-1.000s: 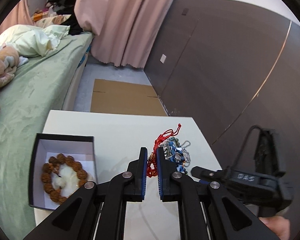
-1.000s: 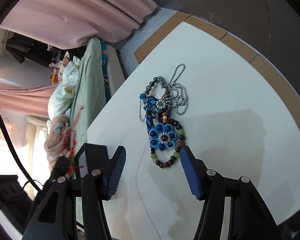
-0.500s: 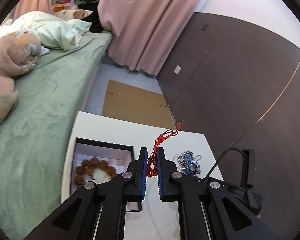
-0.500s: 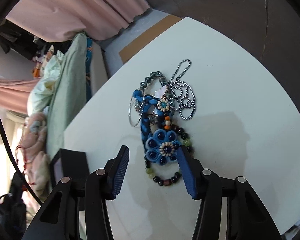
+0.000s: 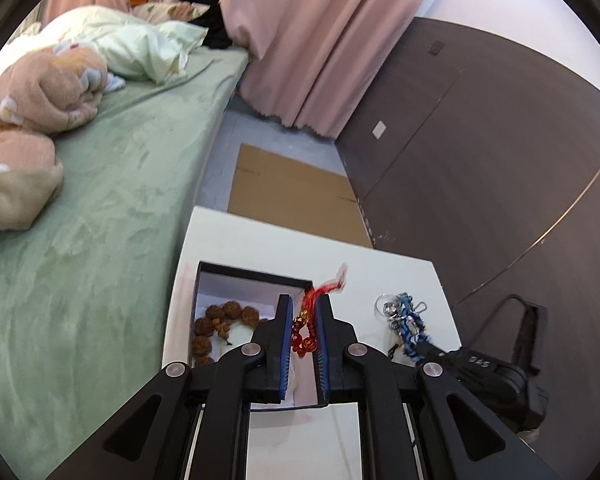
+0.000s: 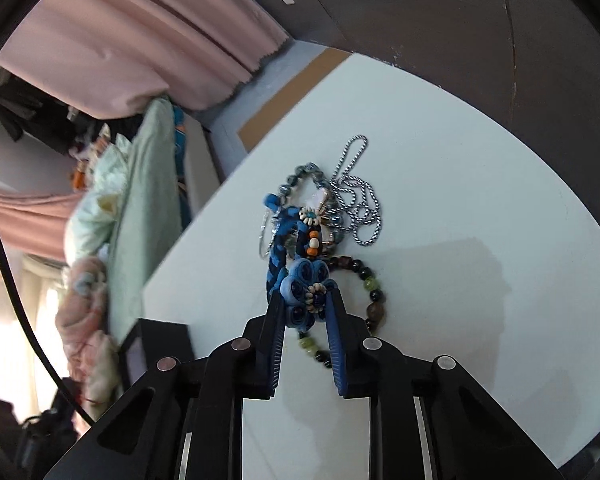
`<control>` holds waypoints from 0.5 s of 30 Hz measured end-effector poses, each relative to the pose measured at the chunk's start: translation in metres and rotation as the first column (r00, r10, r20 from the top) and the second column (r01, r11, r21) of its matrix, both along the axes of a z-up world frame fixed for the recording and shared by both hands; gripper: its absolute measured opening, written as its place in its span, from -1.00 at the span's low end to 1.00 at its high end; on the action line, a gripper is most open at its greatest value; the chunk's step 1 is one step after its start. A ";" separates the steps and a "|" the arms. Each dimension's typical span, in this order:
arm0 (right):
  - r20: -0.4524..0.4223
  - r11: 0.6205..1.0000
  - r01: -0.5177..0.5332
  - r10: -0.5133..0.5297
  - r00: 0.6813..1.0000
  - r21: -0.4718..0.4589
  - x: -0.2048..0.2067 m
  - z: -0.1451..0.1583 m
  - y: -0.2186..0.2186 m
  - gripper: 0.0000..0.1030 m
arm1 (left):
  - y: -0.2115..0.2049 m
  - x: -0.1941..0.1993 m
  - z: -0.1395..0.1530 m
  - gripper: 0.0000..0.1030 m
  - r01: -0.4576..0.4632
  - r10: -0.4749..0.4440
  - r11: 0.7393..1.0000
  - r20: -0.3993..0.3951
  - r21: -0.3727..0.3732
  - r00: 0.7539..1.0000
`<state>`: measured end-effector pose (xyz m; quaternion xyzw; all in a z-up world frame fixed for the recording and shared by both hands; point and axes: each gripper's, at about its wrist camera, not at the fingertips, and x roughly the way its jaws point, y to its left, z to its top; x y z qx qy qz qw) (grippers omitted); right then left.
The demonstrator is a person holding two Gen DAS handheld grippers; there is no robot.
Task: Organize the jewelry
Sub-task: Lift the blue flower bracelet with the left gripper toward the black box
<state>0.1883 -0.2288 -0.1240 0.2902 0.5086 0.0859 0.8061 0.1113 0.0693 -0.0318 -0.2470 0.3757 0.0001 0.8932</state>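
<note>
My left gripper holds a red cord bracelet with red beads between its pads, and its jaws are opening slightly. It hangs over the right rim of a black box holding a brown bead bracelet. To the right, a jewelry pile lies on the white table. My right gripper is closing its jaws on the blue flower bracelet, with the pads pressing its sides. A silver chain and a dark bead bracelet lie tangled beside it.
A green bed with pillows runs along the table's left side. Flat cardboard lies on the floor beyond the table, under a pink curtain. A dark panelled wall stands to the right.
My left gripper carried the red bracelet leftward from beside the pile to over the box. My right gripper moved onto the pile and its jaws closed around the blue flower.
</note>
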 end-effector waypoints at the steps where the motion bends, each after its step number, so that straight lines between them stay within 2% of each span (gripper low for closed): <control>1: 0.010 1.000 -0.001 0.001 1.000 0.009 -0.002 0.003 -0.001 -0.59 | 0.002 0.002 -0.003 -0.74 -0.003 0.003 1.000 -0.017 -0.011 1.000; 4: 0.035 0.999 -0.022 0.020 0.999 0.046 -0.005 0.009 0.001 -0.59 | 0.003 0.006 -0.009 -0.71 -0.002 0.000 0.999 -0.049 -0.035 0.999; 5: 0.053 0.998 -0.035 0.031 0.998 0.061 -0.006 0.013 0.002 -0.59 | 0.003 0.007 -0.010 -0.63 -0.001 -0.001 0.999 -0.056 -0.038 0.998; 7: 0.081 0.996 -0.053 0.047 0.996 0.070 -0.007 0.020 0.006 -0.59 | 0.002 0.008 -0.012 -0.15 0.003 -0.006 0.999 -0.062 -0.045 0.998; 8: 0.102 0.995 -0.067 0.059 0.993 0.077 -0.009 0.024 0.008 -0.59 | 0.003 0.008 -0.012 0.25 0.001 -0.003 0.999 -0.056 -0.048 0.998; 9: 0.114 0.993 -0.076 0.066 0.991 0.086 -0.010 0.027 0.009 -0.59 | 0.004 0.006 -0.011 0.46 -0.009 0.007 0.998 -0.037 -0.055 0.999; 11: 0.147 0.987 -0.109 0.092 0.985 0.117 -0.012 0.034 0.011 -0.58 | 0.005 0.003 -0.007 0.56 -0.019 0.018 0.998 -0.016 -0.057 1.000; 15: 0.217 0.968 -0.179 0.140 0.966 0.175 -0.017 0.048 0.026 -0.58 | 0.011 0.002 -0.005 0.57 -0.031 0.030 0.999 -0.016 -0.043 0.999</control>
